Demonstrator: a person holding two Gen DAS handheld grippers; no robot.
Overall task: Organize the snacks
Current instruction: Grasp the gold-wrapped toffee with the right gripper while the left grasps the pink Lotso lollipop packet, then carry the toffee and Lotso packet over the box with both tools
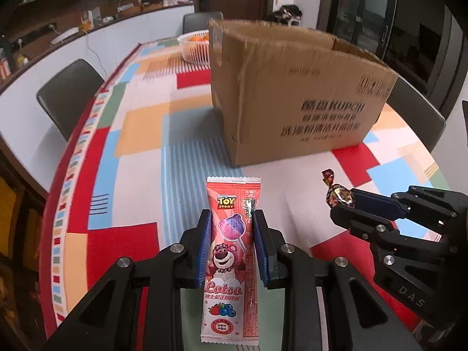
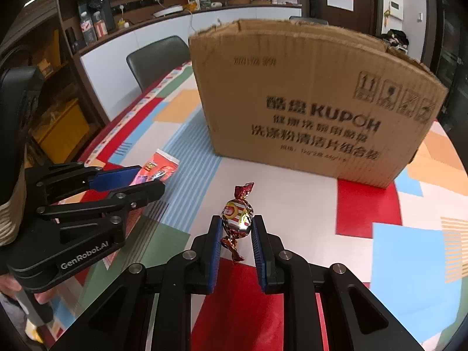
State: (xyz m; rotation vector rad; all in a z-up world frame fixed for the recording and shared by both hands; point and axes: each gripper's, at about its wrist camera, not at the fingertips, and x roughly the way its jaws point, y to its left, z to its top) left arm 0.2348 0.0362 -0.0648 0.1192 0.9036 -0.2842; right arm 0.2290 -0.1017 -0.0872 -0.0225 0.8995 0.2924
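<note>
My left gripper is shut on a pink Lotso lollipop packet and holds it lengthwise above the table. It also shows in the right wrist view with the packet sticking out. My right gripper is shut on a foil-wrapped candy with twisted ends. It shows in the left wrist view, candy at its tip. A brown cardboard box, top open, stands ahead of both grippers.
The table carries a colourful patchwork cloth. A white basket with orange items sits behind the box. Dark chairs stand at the table's left and far edges. A counter with clutter runs along the back wall.
</note>
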